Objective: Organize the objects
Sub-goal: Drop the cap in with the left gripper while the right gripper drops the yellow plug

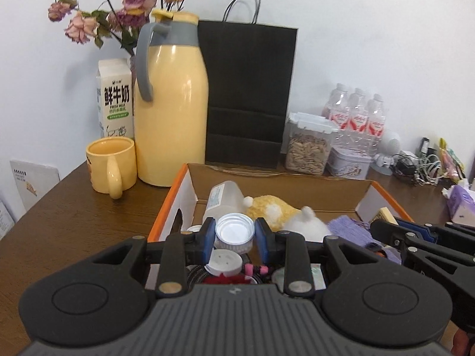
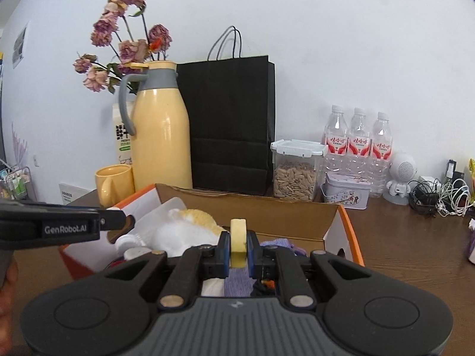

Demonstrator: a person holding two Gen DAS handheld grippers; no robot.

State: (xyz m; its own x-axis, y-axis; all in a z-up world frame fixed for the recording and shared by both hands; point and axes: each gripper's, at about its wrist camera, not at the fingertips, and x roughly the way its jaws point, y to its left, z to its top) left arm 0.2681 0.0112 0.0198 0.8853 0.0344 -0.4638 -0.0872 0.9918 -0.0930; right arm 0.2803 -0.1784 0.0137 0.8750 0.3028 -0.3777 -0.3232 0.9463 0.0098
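closest to the left wrist camera, the left claw (image 1: pixel 234 234) is gripping a small silver-lidded jar (image 1: pixel 235 232) between its blue pads, jaws closed snugly on its sides. it is holding the jar just above the open cardboard box (image 1: pixel 279 179), which has orange edges and is sitting on the brown tabletop (image 1: pixel 74 216). inside the box are lying a frosted plastic bottle (image 1: pixel 221 198), a yellow and white plush toy (image 1: pixel 279 213), a purple knitted cloth (image 1: pixel 350 228) and a white round lid (image 1: pixel 224 262).

seen from the right wrist camera, the right claw (image 2: pixel 238 247) is pinching a pale yellow roll of tape (image 2: pixel 238 238) on edge, jaws nearly shut on its flat faces, above the near part of the same box.

behind the box are standing a yellow thermos jug (image 1: pixel 170 103), a yellow mug (image 1: pixel 111 164), a milk carton (image 1: pixel 114 98), a black paper bag (image 1: pixel 248 92), a clear container of seeds (image 1: pixel 308 148), a small tin (image 1: pixel 350 161) and three water bottles (image 1: pixel 356 115). dried roses (image 1: pixel 118 3) are rising behind the jug.
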